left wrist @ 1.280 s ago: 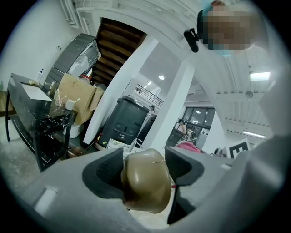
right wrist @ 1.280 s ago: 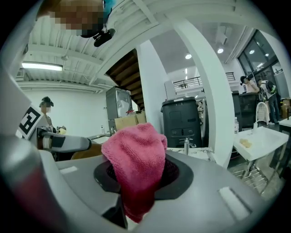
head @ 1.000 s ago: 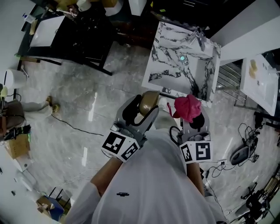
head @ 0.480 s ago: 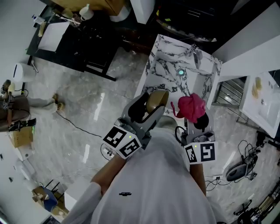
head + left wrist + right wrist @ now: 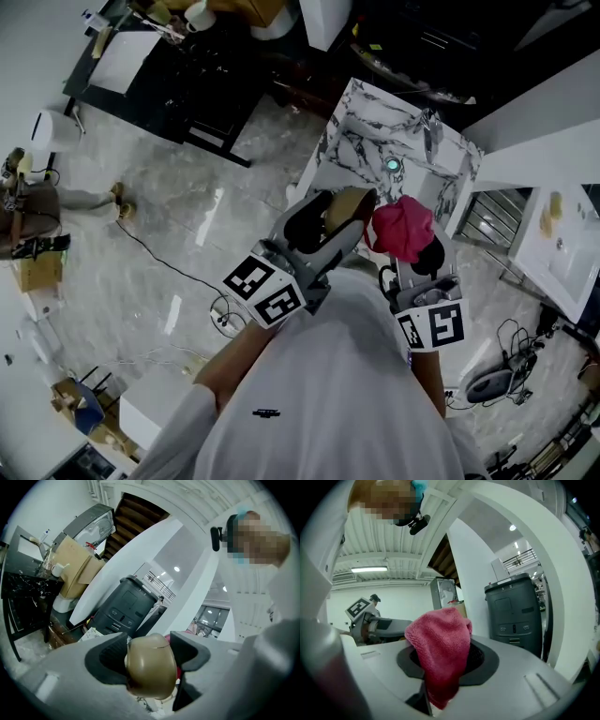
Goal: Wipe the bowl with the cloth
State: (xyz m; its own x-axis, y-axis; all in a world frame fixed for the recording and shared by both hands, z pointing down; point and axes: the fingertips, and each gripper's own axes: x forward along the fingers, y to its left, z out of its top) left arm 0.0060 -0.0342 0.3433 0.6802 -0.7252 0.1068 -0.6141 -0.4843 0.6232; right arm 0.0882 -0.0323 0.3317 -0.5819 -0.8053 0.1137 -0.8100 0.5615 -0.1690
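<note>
- Both jaws of the left gripper (image 5: 326, 225) squeezed the bowl (image 5: 349, 208), keeping it steady.
- Right gripper (image 5: 413, 251) pinched the cloth (image 5: 403, 230) close by, ready to wipe.

Lab-like workshop hall, polished marble floor (image 5: 187, 234), loose cables (image 5: 223, 319), cluttered black workbench (image 5: 178, 89), cardboard boxes (image 5: 75, 569), grey machine cabinet (image 5: 124, 609) (a wooden staircase (image 5: 136, 517) rising behind it)

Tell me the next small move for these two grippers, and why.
Probably swing the right gripper leftward so the pink cloth presses against the bowl. The left gripper is shut on the bowl, the right gripper is shut on the pink cloth, and the head view shows them side by side with no clear contact.
</note>
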